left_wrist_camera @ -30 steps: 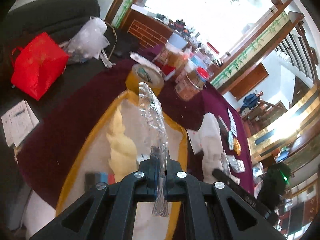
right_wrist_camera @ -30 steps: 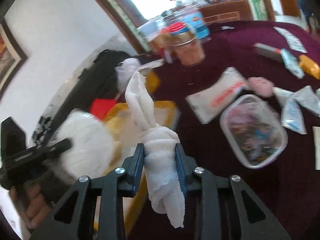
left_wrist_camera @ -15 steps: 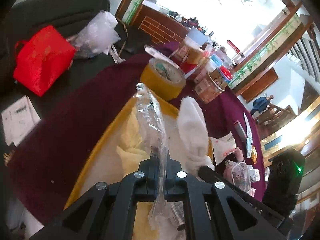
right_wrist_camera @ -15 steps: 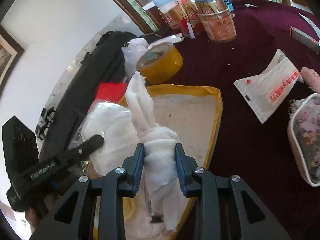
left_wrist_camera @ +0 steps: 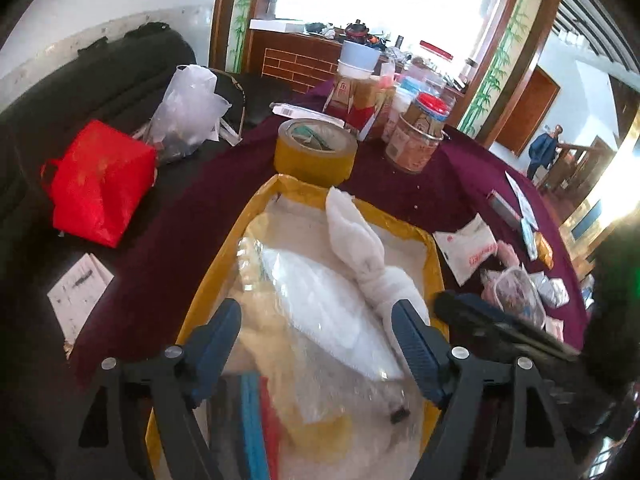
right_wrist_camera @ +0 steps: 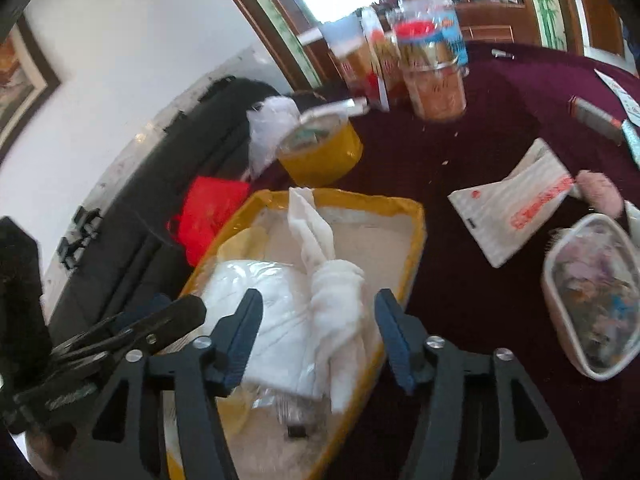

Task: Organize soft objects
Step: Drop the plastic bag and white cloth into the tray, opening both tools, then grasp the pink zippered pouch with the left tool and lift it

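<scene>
Step in hand: release into the yellow-rimmed tray (left_wrist_camera: 434, 256); judged a drop-off, both items down.
Left gripper (left_wrist_camera: 316, 344): jaws spread wide, having just been opening; the clear plastic packet (left_wrist_camera: 320, 300) lay below and between them, pads not touching it.
Right gripper (right_wrist_camera: 318, 332): jaws apart, having just been opening; the knotted white towel (right_wrist_camera: 336, 280) sat in the gap, no pad pressing on it.
Towel, place: inside the tray, along its right rim in the left wrist view (left_wrist_camera: 368, 256), resting partly on the packet.
Towel, long axis: ran away from the right fingers, bulky knotted end nearest them, tapered tail pointing toward the tape roll (right_wrist_camera: 320, 152) beyond the tray's far rim.
Nearer hand: right; the towel lay directly ahead of its fingertips, while for the left it lay off to the right side.
Remaining soft items: pink fuzzy piece (right_wrist_camera: 600, 192) and tissue pack (right_wrist_camera: 516, 208) on the maroon cloth (right_wrist_camera: 460, 280), right of the tray, apart from it.
Next move, judged: right hand better placed to swing to them.
</scene>
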`<action>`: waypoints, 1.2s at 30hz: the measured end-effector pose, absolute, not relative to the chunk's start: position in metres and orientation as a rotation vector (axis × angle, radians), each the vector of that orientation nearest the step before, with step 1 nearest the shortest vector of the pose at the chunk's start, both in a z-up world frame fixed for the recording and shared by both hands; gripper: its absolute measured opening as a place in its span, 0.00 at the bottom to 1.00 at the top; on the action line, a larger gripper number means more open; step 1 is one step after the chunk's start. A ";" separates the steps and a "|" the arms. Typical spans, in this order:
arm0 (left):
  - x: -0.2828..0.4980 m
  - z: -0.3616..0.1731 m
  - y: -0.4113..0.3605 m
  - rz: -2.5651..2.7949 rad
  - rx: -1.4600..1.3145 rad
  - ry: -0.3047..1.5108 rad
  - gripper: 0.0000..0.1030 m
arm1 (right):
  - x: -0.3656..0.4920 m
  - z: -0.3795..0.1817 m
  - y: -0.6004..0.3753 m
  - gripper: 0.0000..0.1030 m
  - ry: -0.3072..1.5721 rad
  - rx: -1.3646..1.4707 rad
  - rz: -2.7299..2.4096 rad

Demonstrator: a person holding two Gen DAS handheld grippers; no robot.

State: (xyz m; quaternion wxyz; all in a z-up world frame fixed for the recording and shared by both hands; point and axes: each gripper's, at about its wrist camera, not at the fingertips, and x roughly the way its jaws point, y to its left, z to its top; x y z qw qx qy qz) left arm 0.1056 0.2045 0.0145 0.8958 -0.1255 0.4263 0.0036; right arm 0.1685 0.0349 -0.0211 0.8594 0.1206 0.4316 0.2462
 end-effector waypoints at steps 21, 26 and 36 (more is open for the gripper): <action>0.102 -0.002 0.045 -0.273 -0.437 1.062 0.88 | 0.049 -0.034 -0.153 0.90 0.818 0.189 0.276; 0.115 -0.001 0.019 -0.241 -0.414 1.081 0.89 | 0.056 -0.040 -0.190 0.90 0.823 0.210 0.154; 0.196 -0.030 -0.030 -0.105 -0.362 1.177 0.89 | 0.057 -0.053 -0.219 0.90 0.779 0.202 -0.046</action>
